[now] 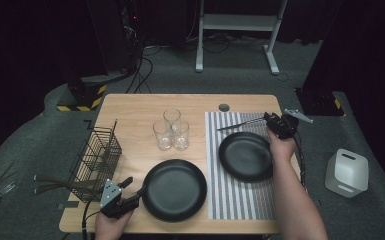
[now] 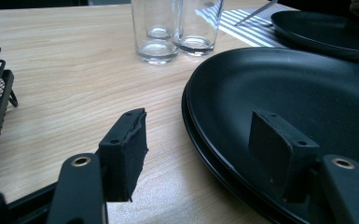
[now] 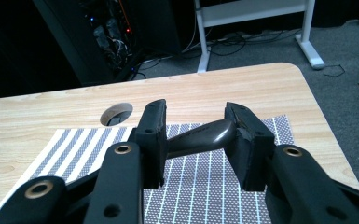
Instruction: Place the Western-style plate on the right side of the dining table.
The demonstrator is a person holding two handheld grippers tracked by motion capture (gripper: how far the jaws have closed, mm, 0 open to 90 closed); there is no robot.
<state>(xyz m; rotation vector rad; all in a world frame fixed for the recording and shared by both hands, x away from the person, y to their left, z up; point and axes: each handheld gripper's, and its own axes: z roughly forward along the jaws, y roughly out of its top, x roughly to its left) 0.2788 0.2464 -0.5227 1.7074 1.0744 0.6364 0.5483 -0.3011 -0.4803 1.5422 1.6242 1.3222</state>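
Note:
A utensil [image 1: 240, 123] with a silver front and a dark handle [image 3: 200, 137] lies across the back of the striped placemat [image 1: 230, 195]. My right gripper [image 1: 269, 119] is at its handle end. In the right gripper view the handle sits between the two pads of this gripper [image 3: 196, 135] and touches both. A black plate [image 1: 245, 156] rests on the mat just in front of it. A second black plate [image 1: 175, 190] sits on the bare wood. My left gripper [image 1: 136, 186] is open at its left rim, one jaw over the plate [image 2: 298, 88] and the other over the table, in the left gripper view [image 2: 200, 135].
Three clear glasses [image 1: 171, 131] stand close together behind the left plate. A black wire basket [image 1: 97, 157] with utensils poking out stands at the table's left edge. A round hole [image 1: 224, 107] is near the back edge. A white container [image 1: 347, 172] sits on the floor at right.

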